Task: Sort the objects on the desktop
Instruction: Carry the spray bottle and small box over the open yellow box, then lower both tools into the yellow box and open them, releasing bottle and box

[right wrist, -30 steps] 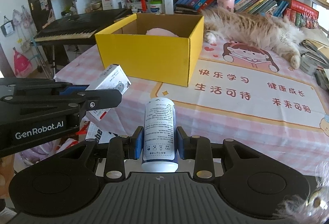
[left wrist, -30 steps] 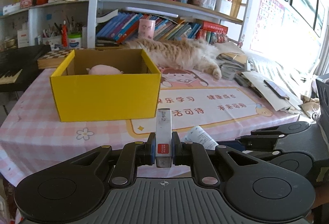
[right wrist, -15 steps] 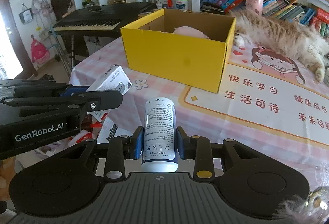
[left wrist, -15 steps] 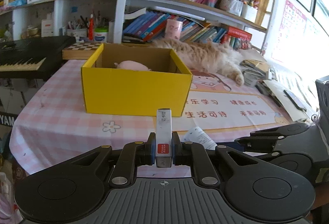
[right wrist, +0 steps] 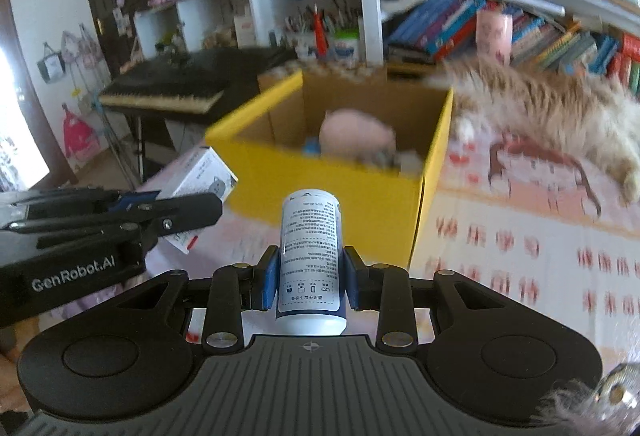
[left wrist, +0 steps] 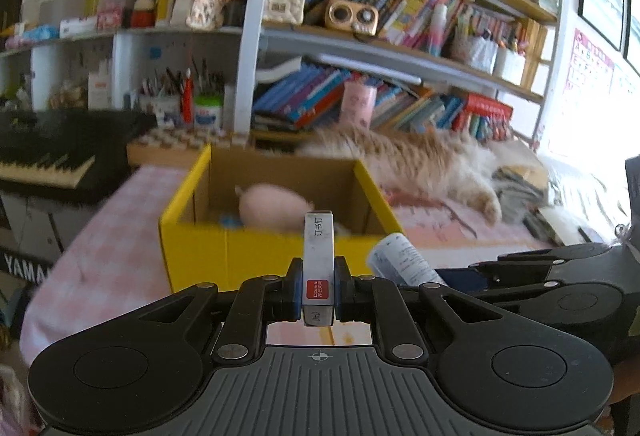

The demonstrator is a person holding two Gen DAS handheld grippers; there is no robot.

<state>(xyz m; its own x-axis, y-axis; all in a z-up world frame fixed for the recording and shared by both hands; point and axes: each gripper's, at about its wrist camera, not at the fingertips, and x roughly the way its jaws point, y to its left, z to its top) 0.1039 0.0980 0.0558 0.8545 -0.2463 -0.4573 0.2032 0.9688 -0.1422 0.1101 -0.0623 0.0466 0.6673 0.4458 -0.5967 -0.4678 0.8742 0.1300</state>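
Note:
My left gripper (left wrist: 318,292) is shut on a small white staple box (left wrist: 318,256) with a red label, held end-on in front of the yellow cardboard box (left wrist: 224,256). My right gripper (right wrist: 310,276) is shut on a white cylindrical bottle (right wrist: 310,260) with printed text, near that yellow box (right wrist: 360,195). Inside the box lie a pink plush toy (right wrist: 356,133) and some small items. In the left wrist view the bottle (left wrist: 404,262) and the right gripper's body show at right. In the right wrist view the left gripper's body and its staple box (right wrist: 200,179) show at left.
A fluffy orange cat (left wrist: 420,159) lies on the pink checked tablecloth (right wrist: 520,256) behind and right of the box. Bookshelves (left wrist: 400,35) fill the back. A black keyboard (right wrist: 168,91) stands left of the table. Papers (left wrist: 528,187) pile at the far right.
Both grippers have moved toward the yellow box and risen, still holding their objects. The box now looks larger and its inside shows more. The cat has not moved.

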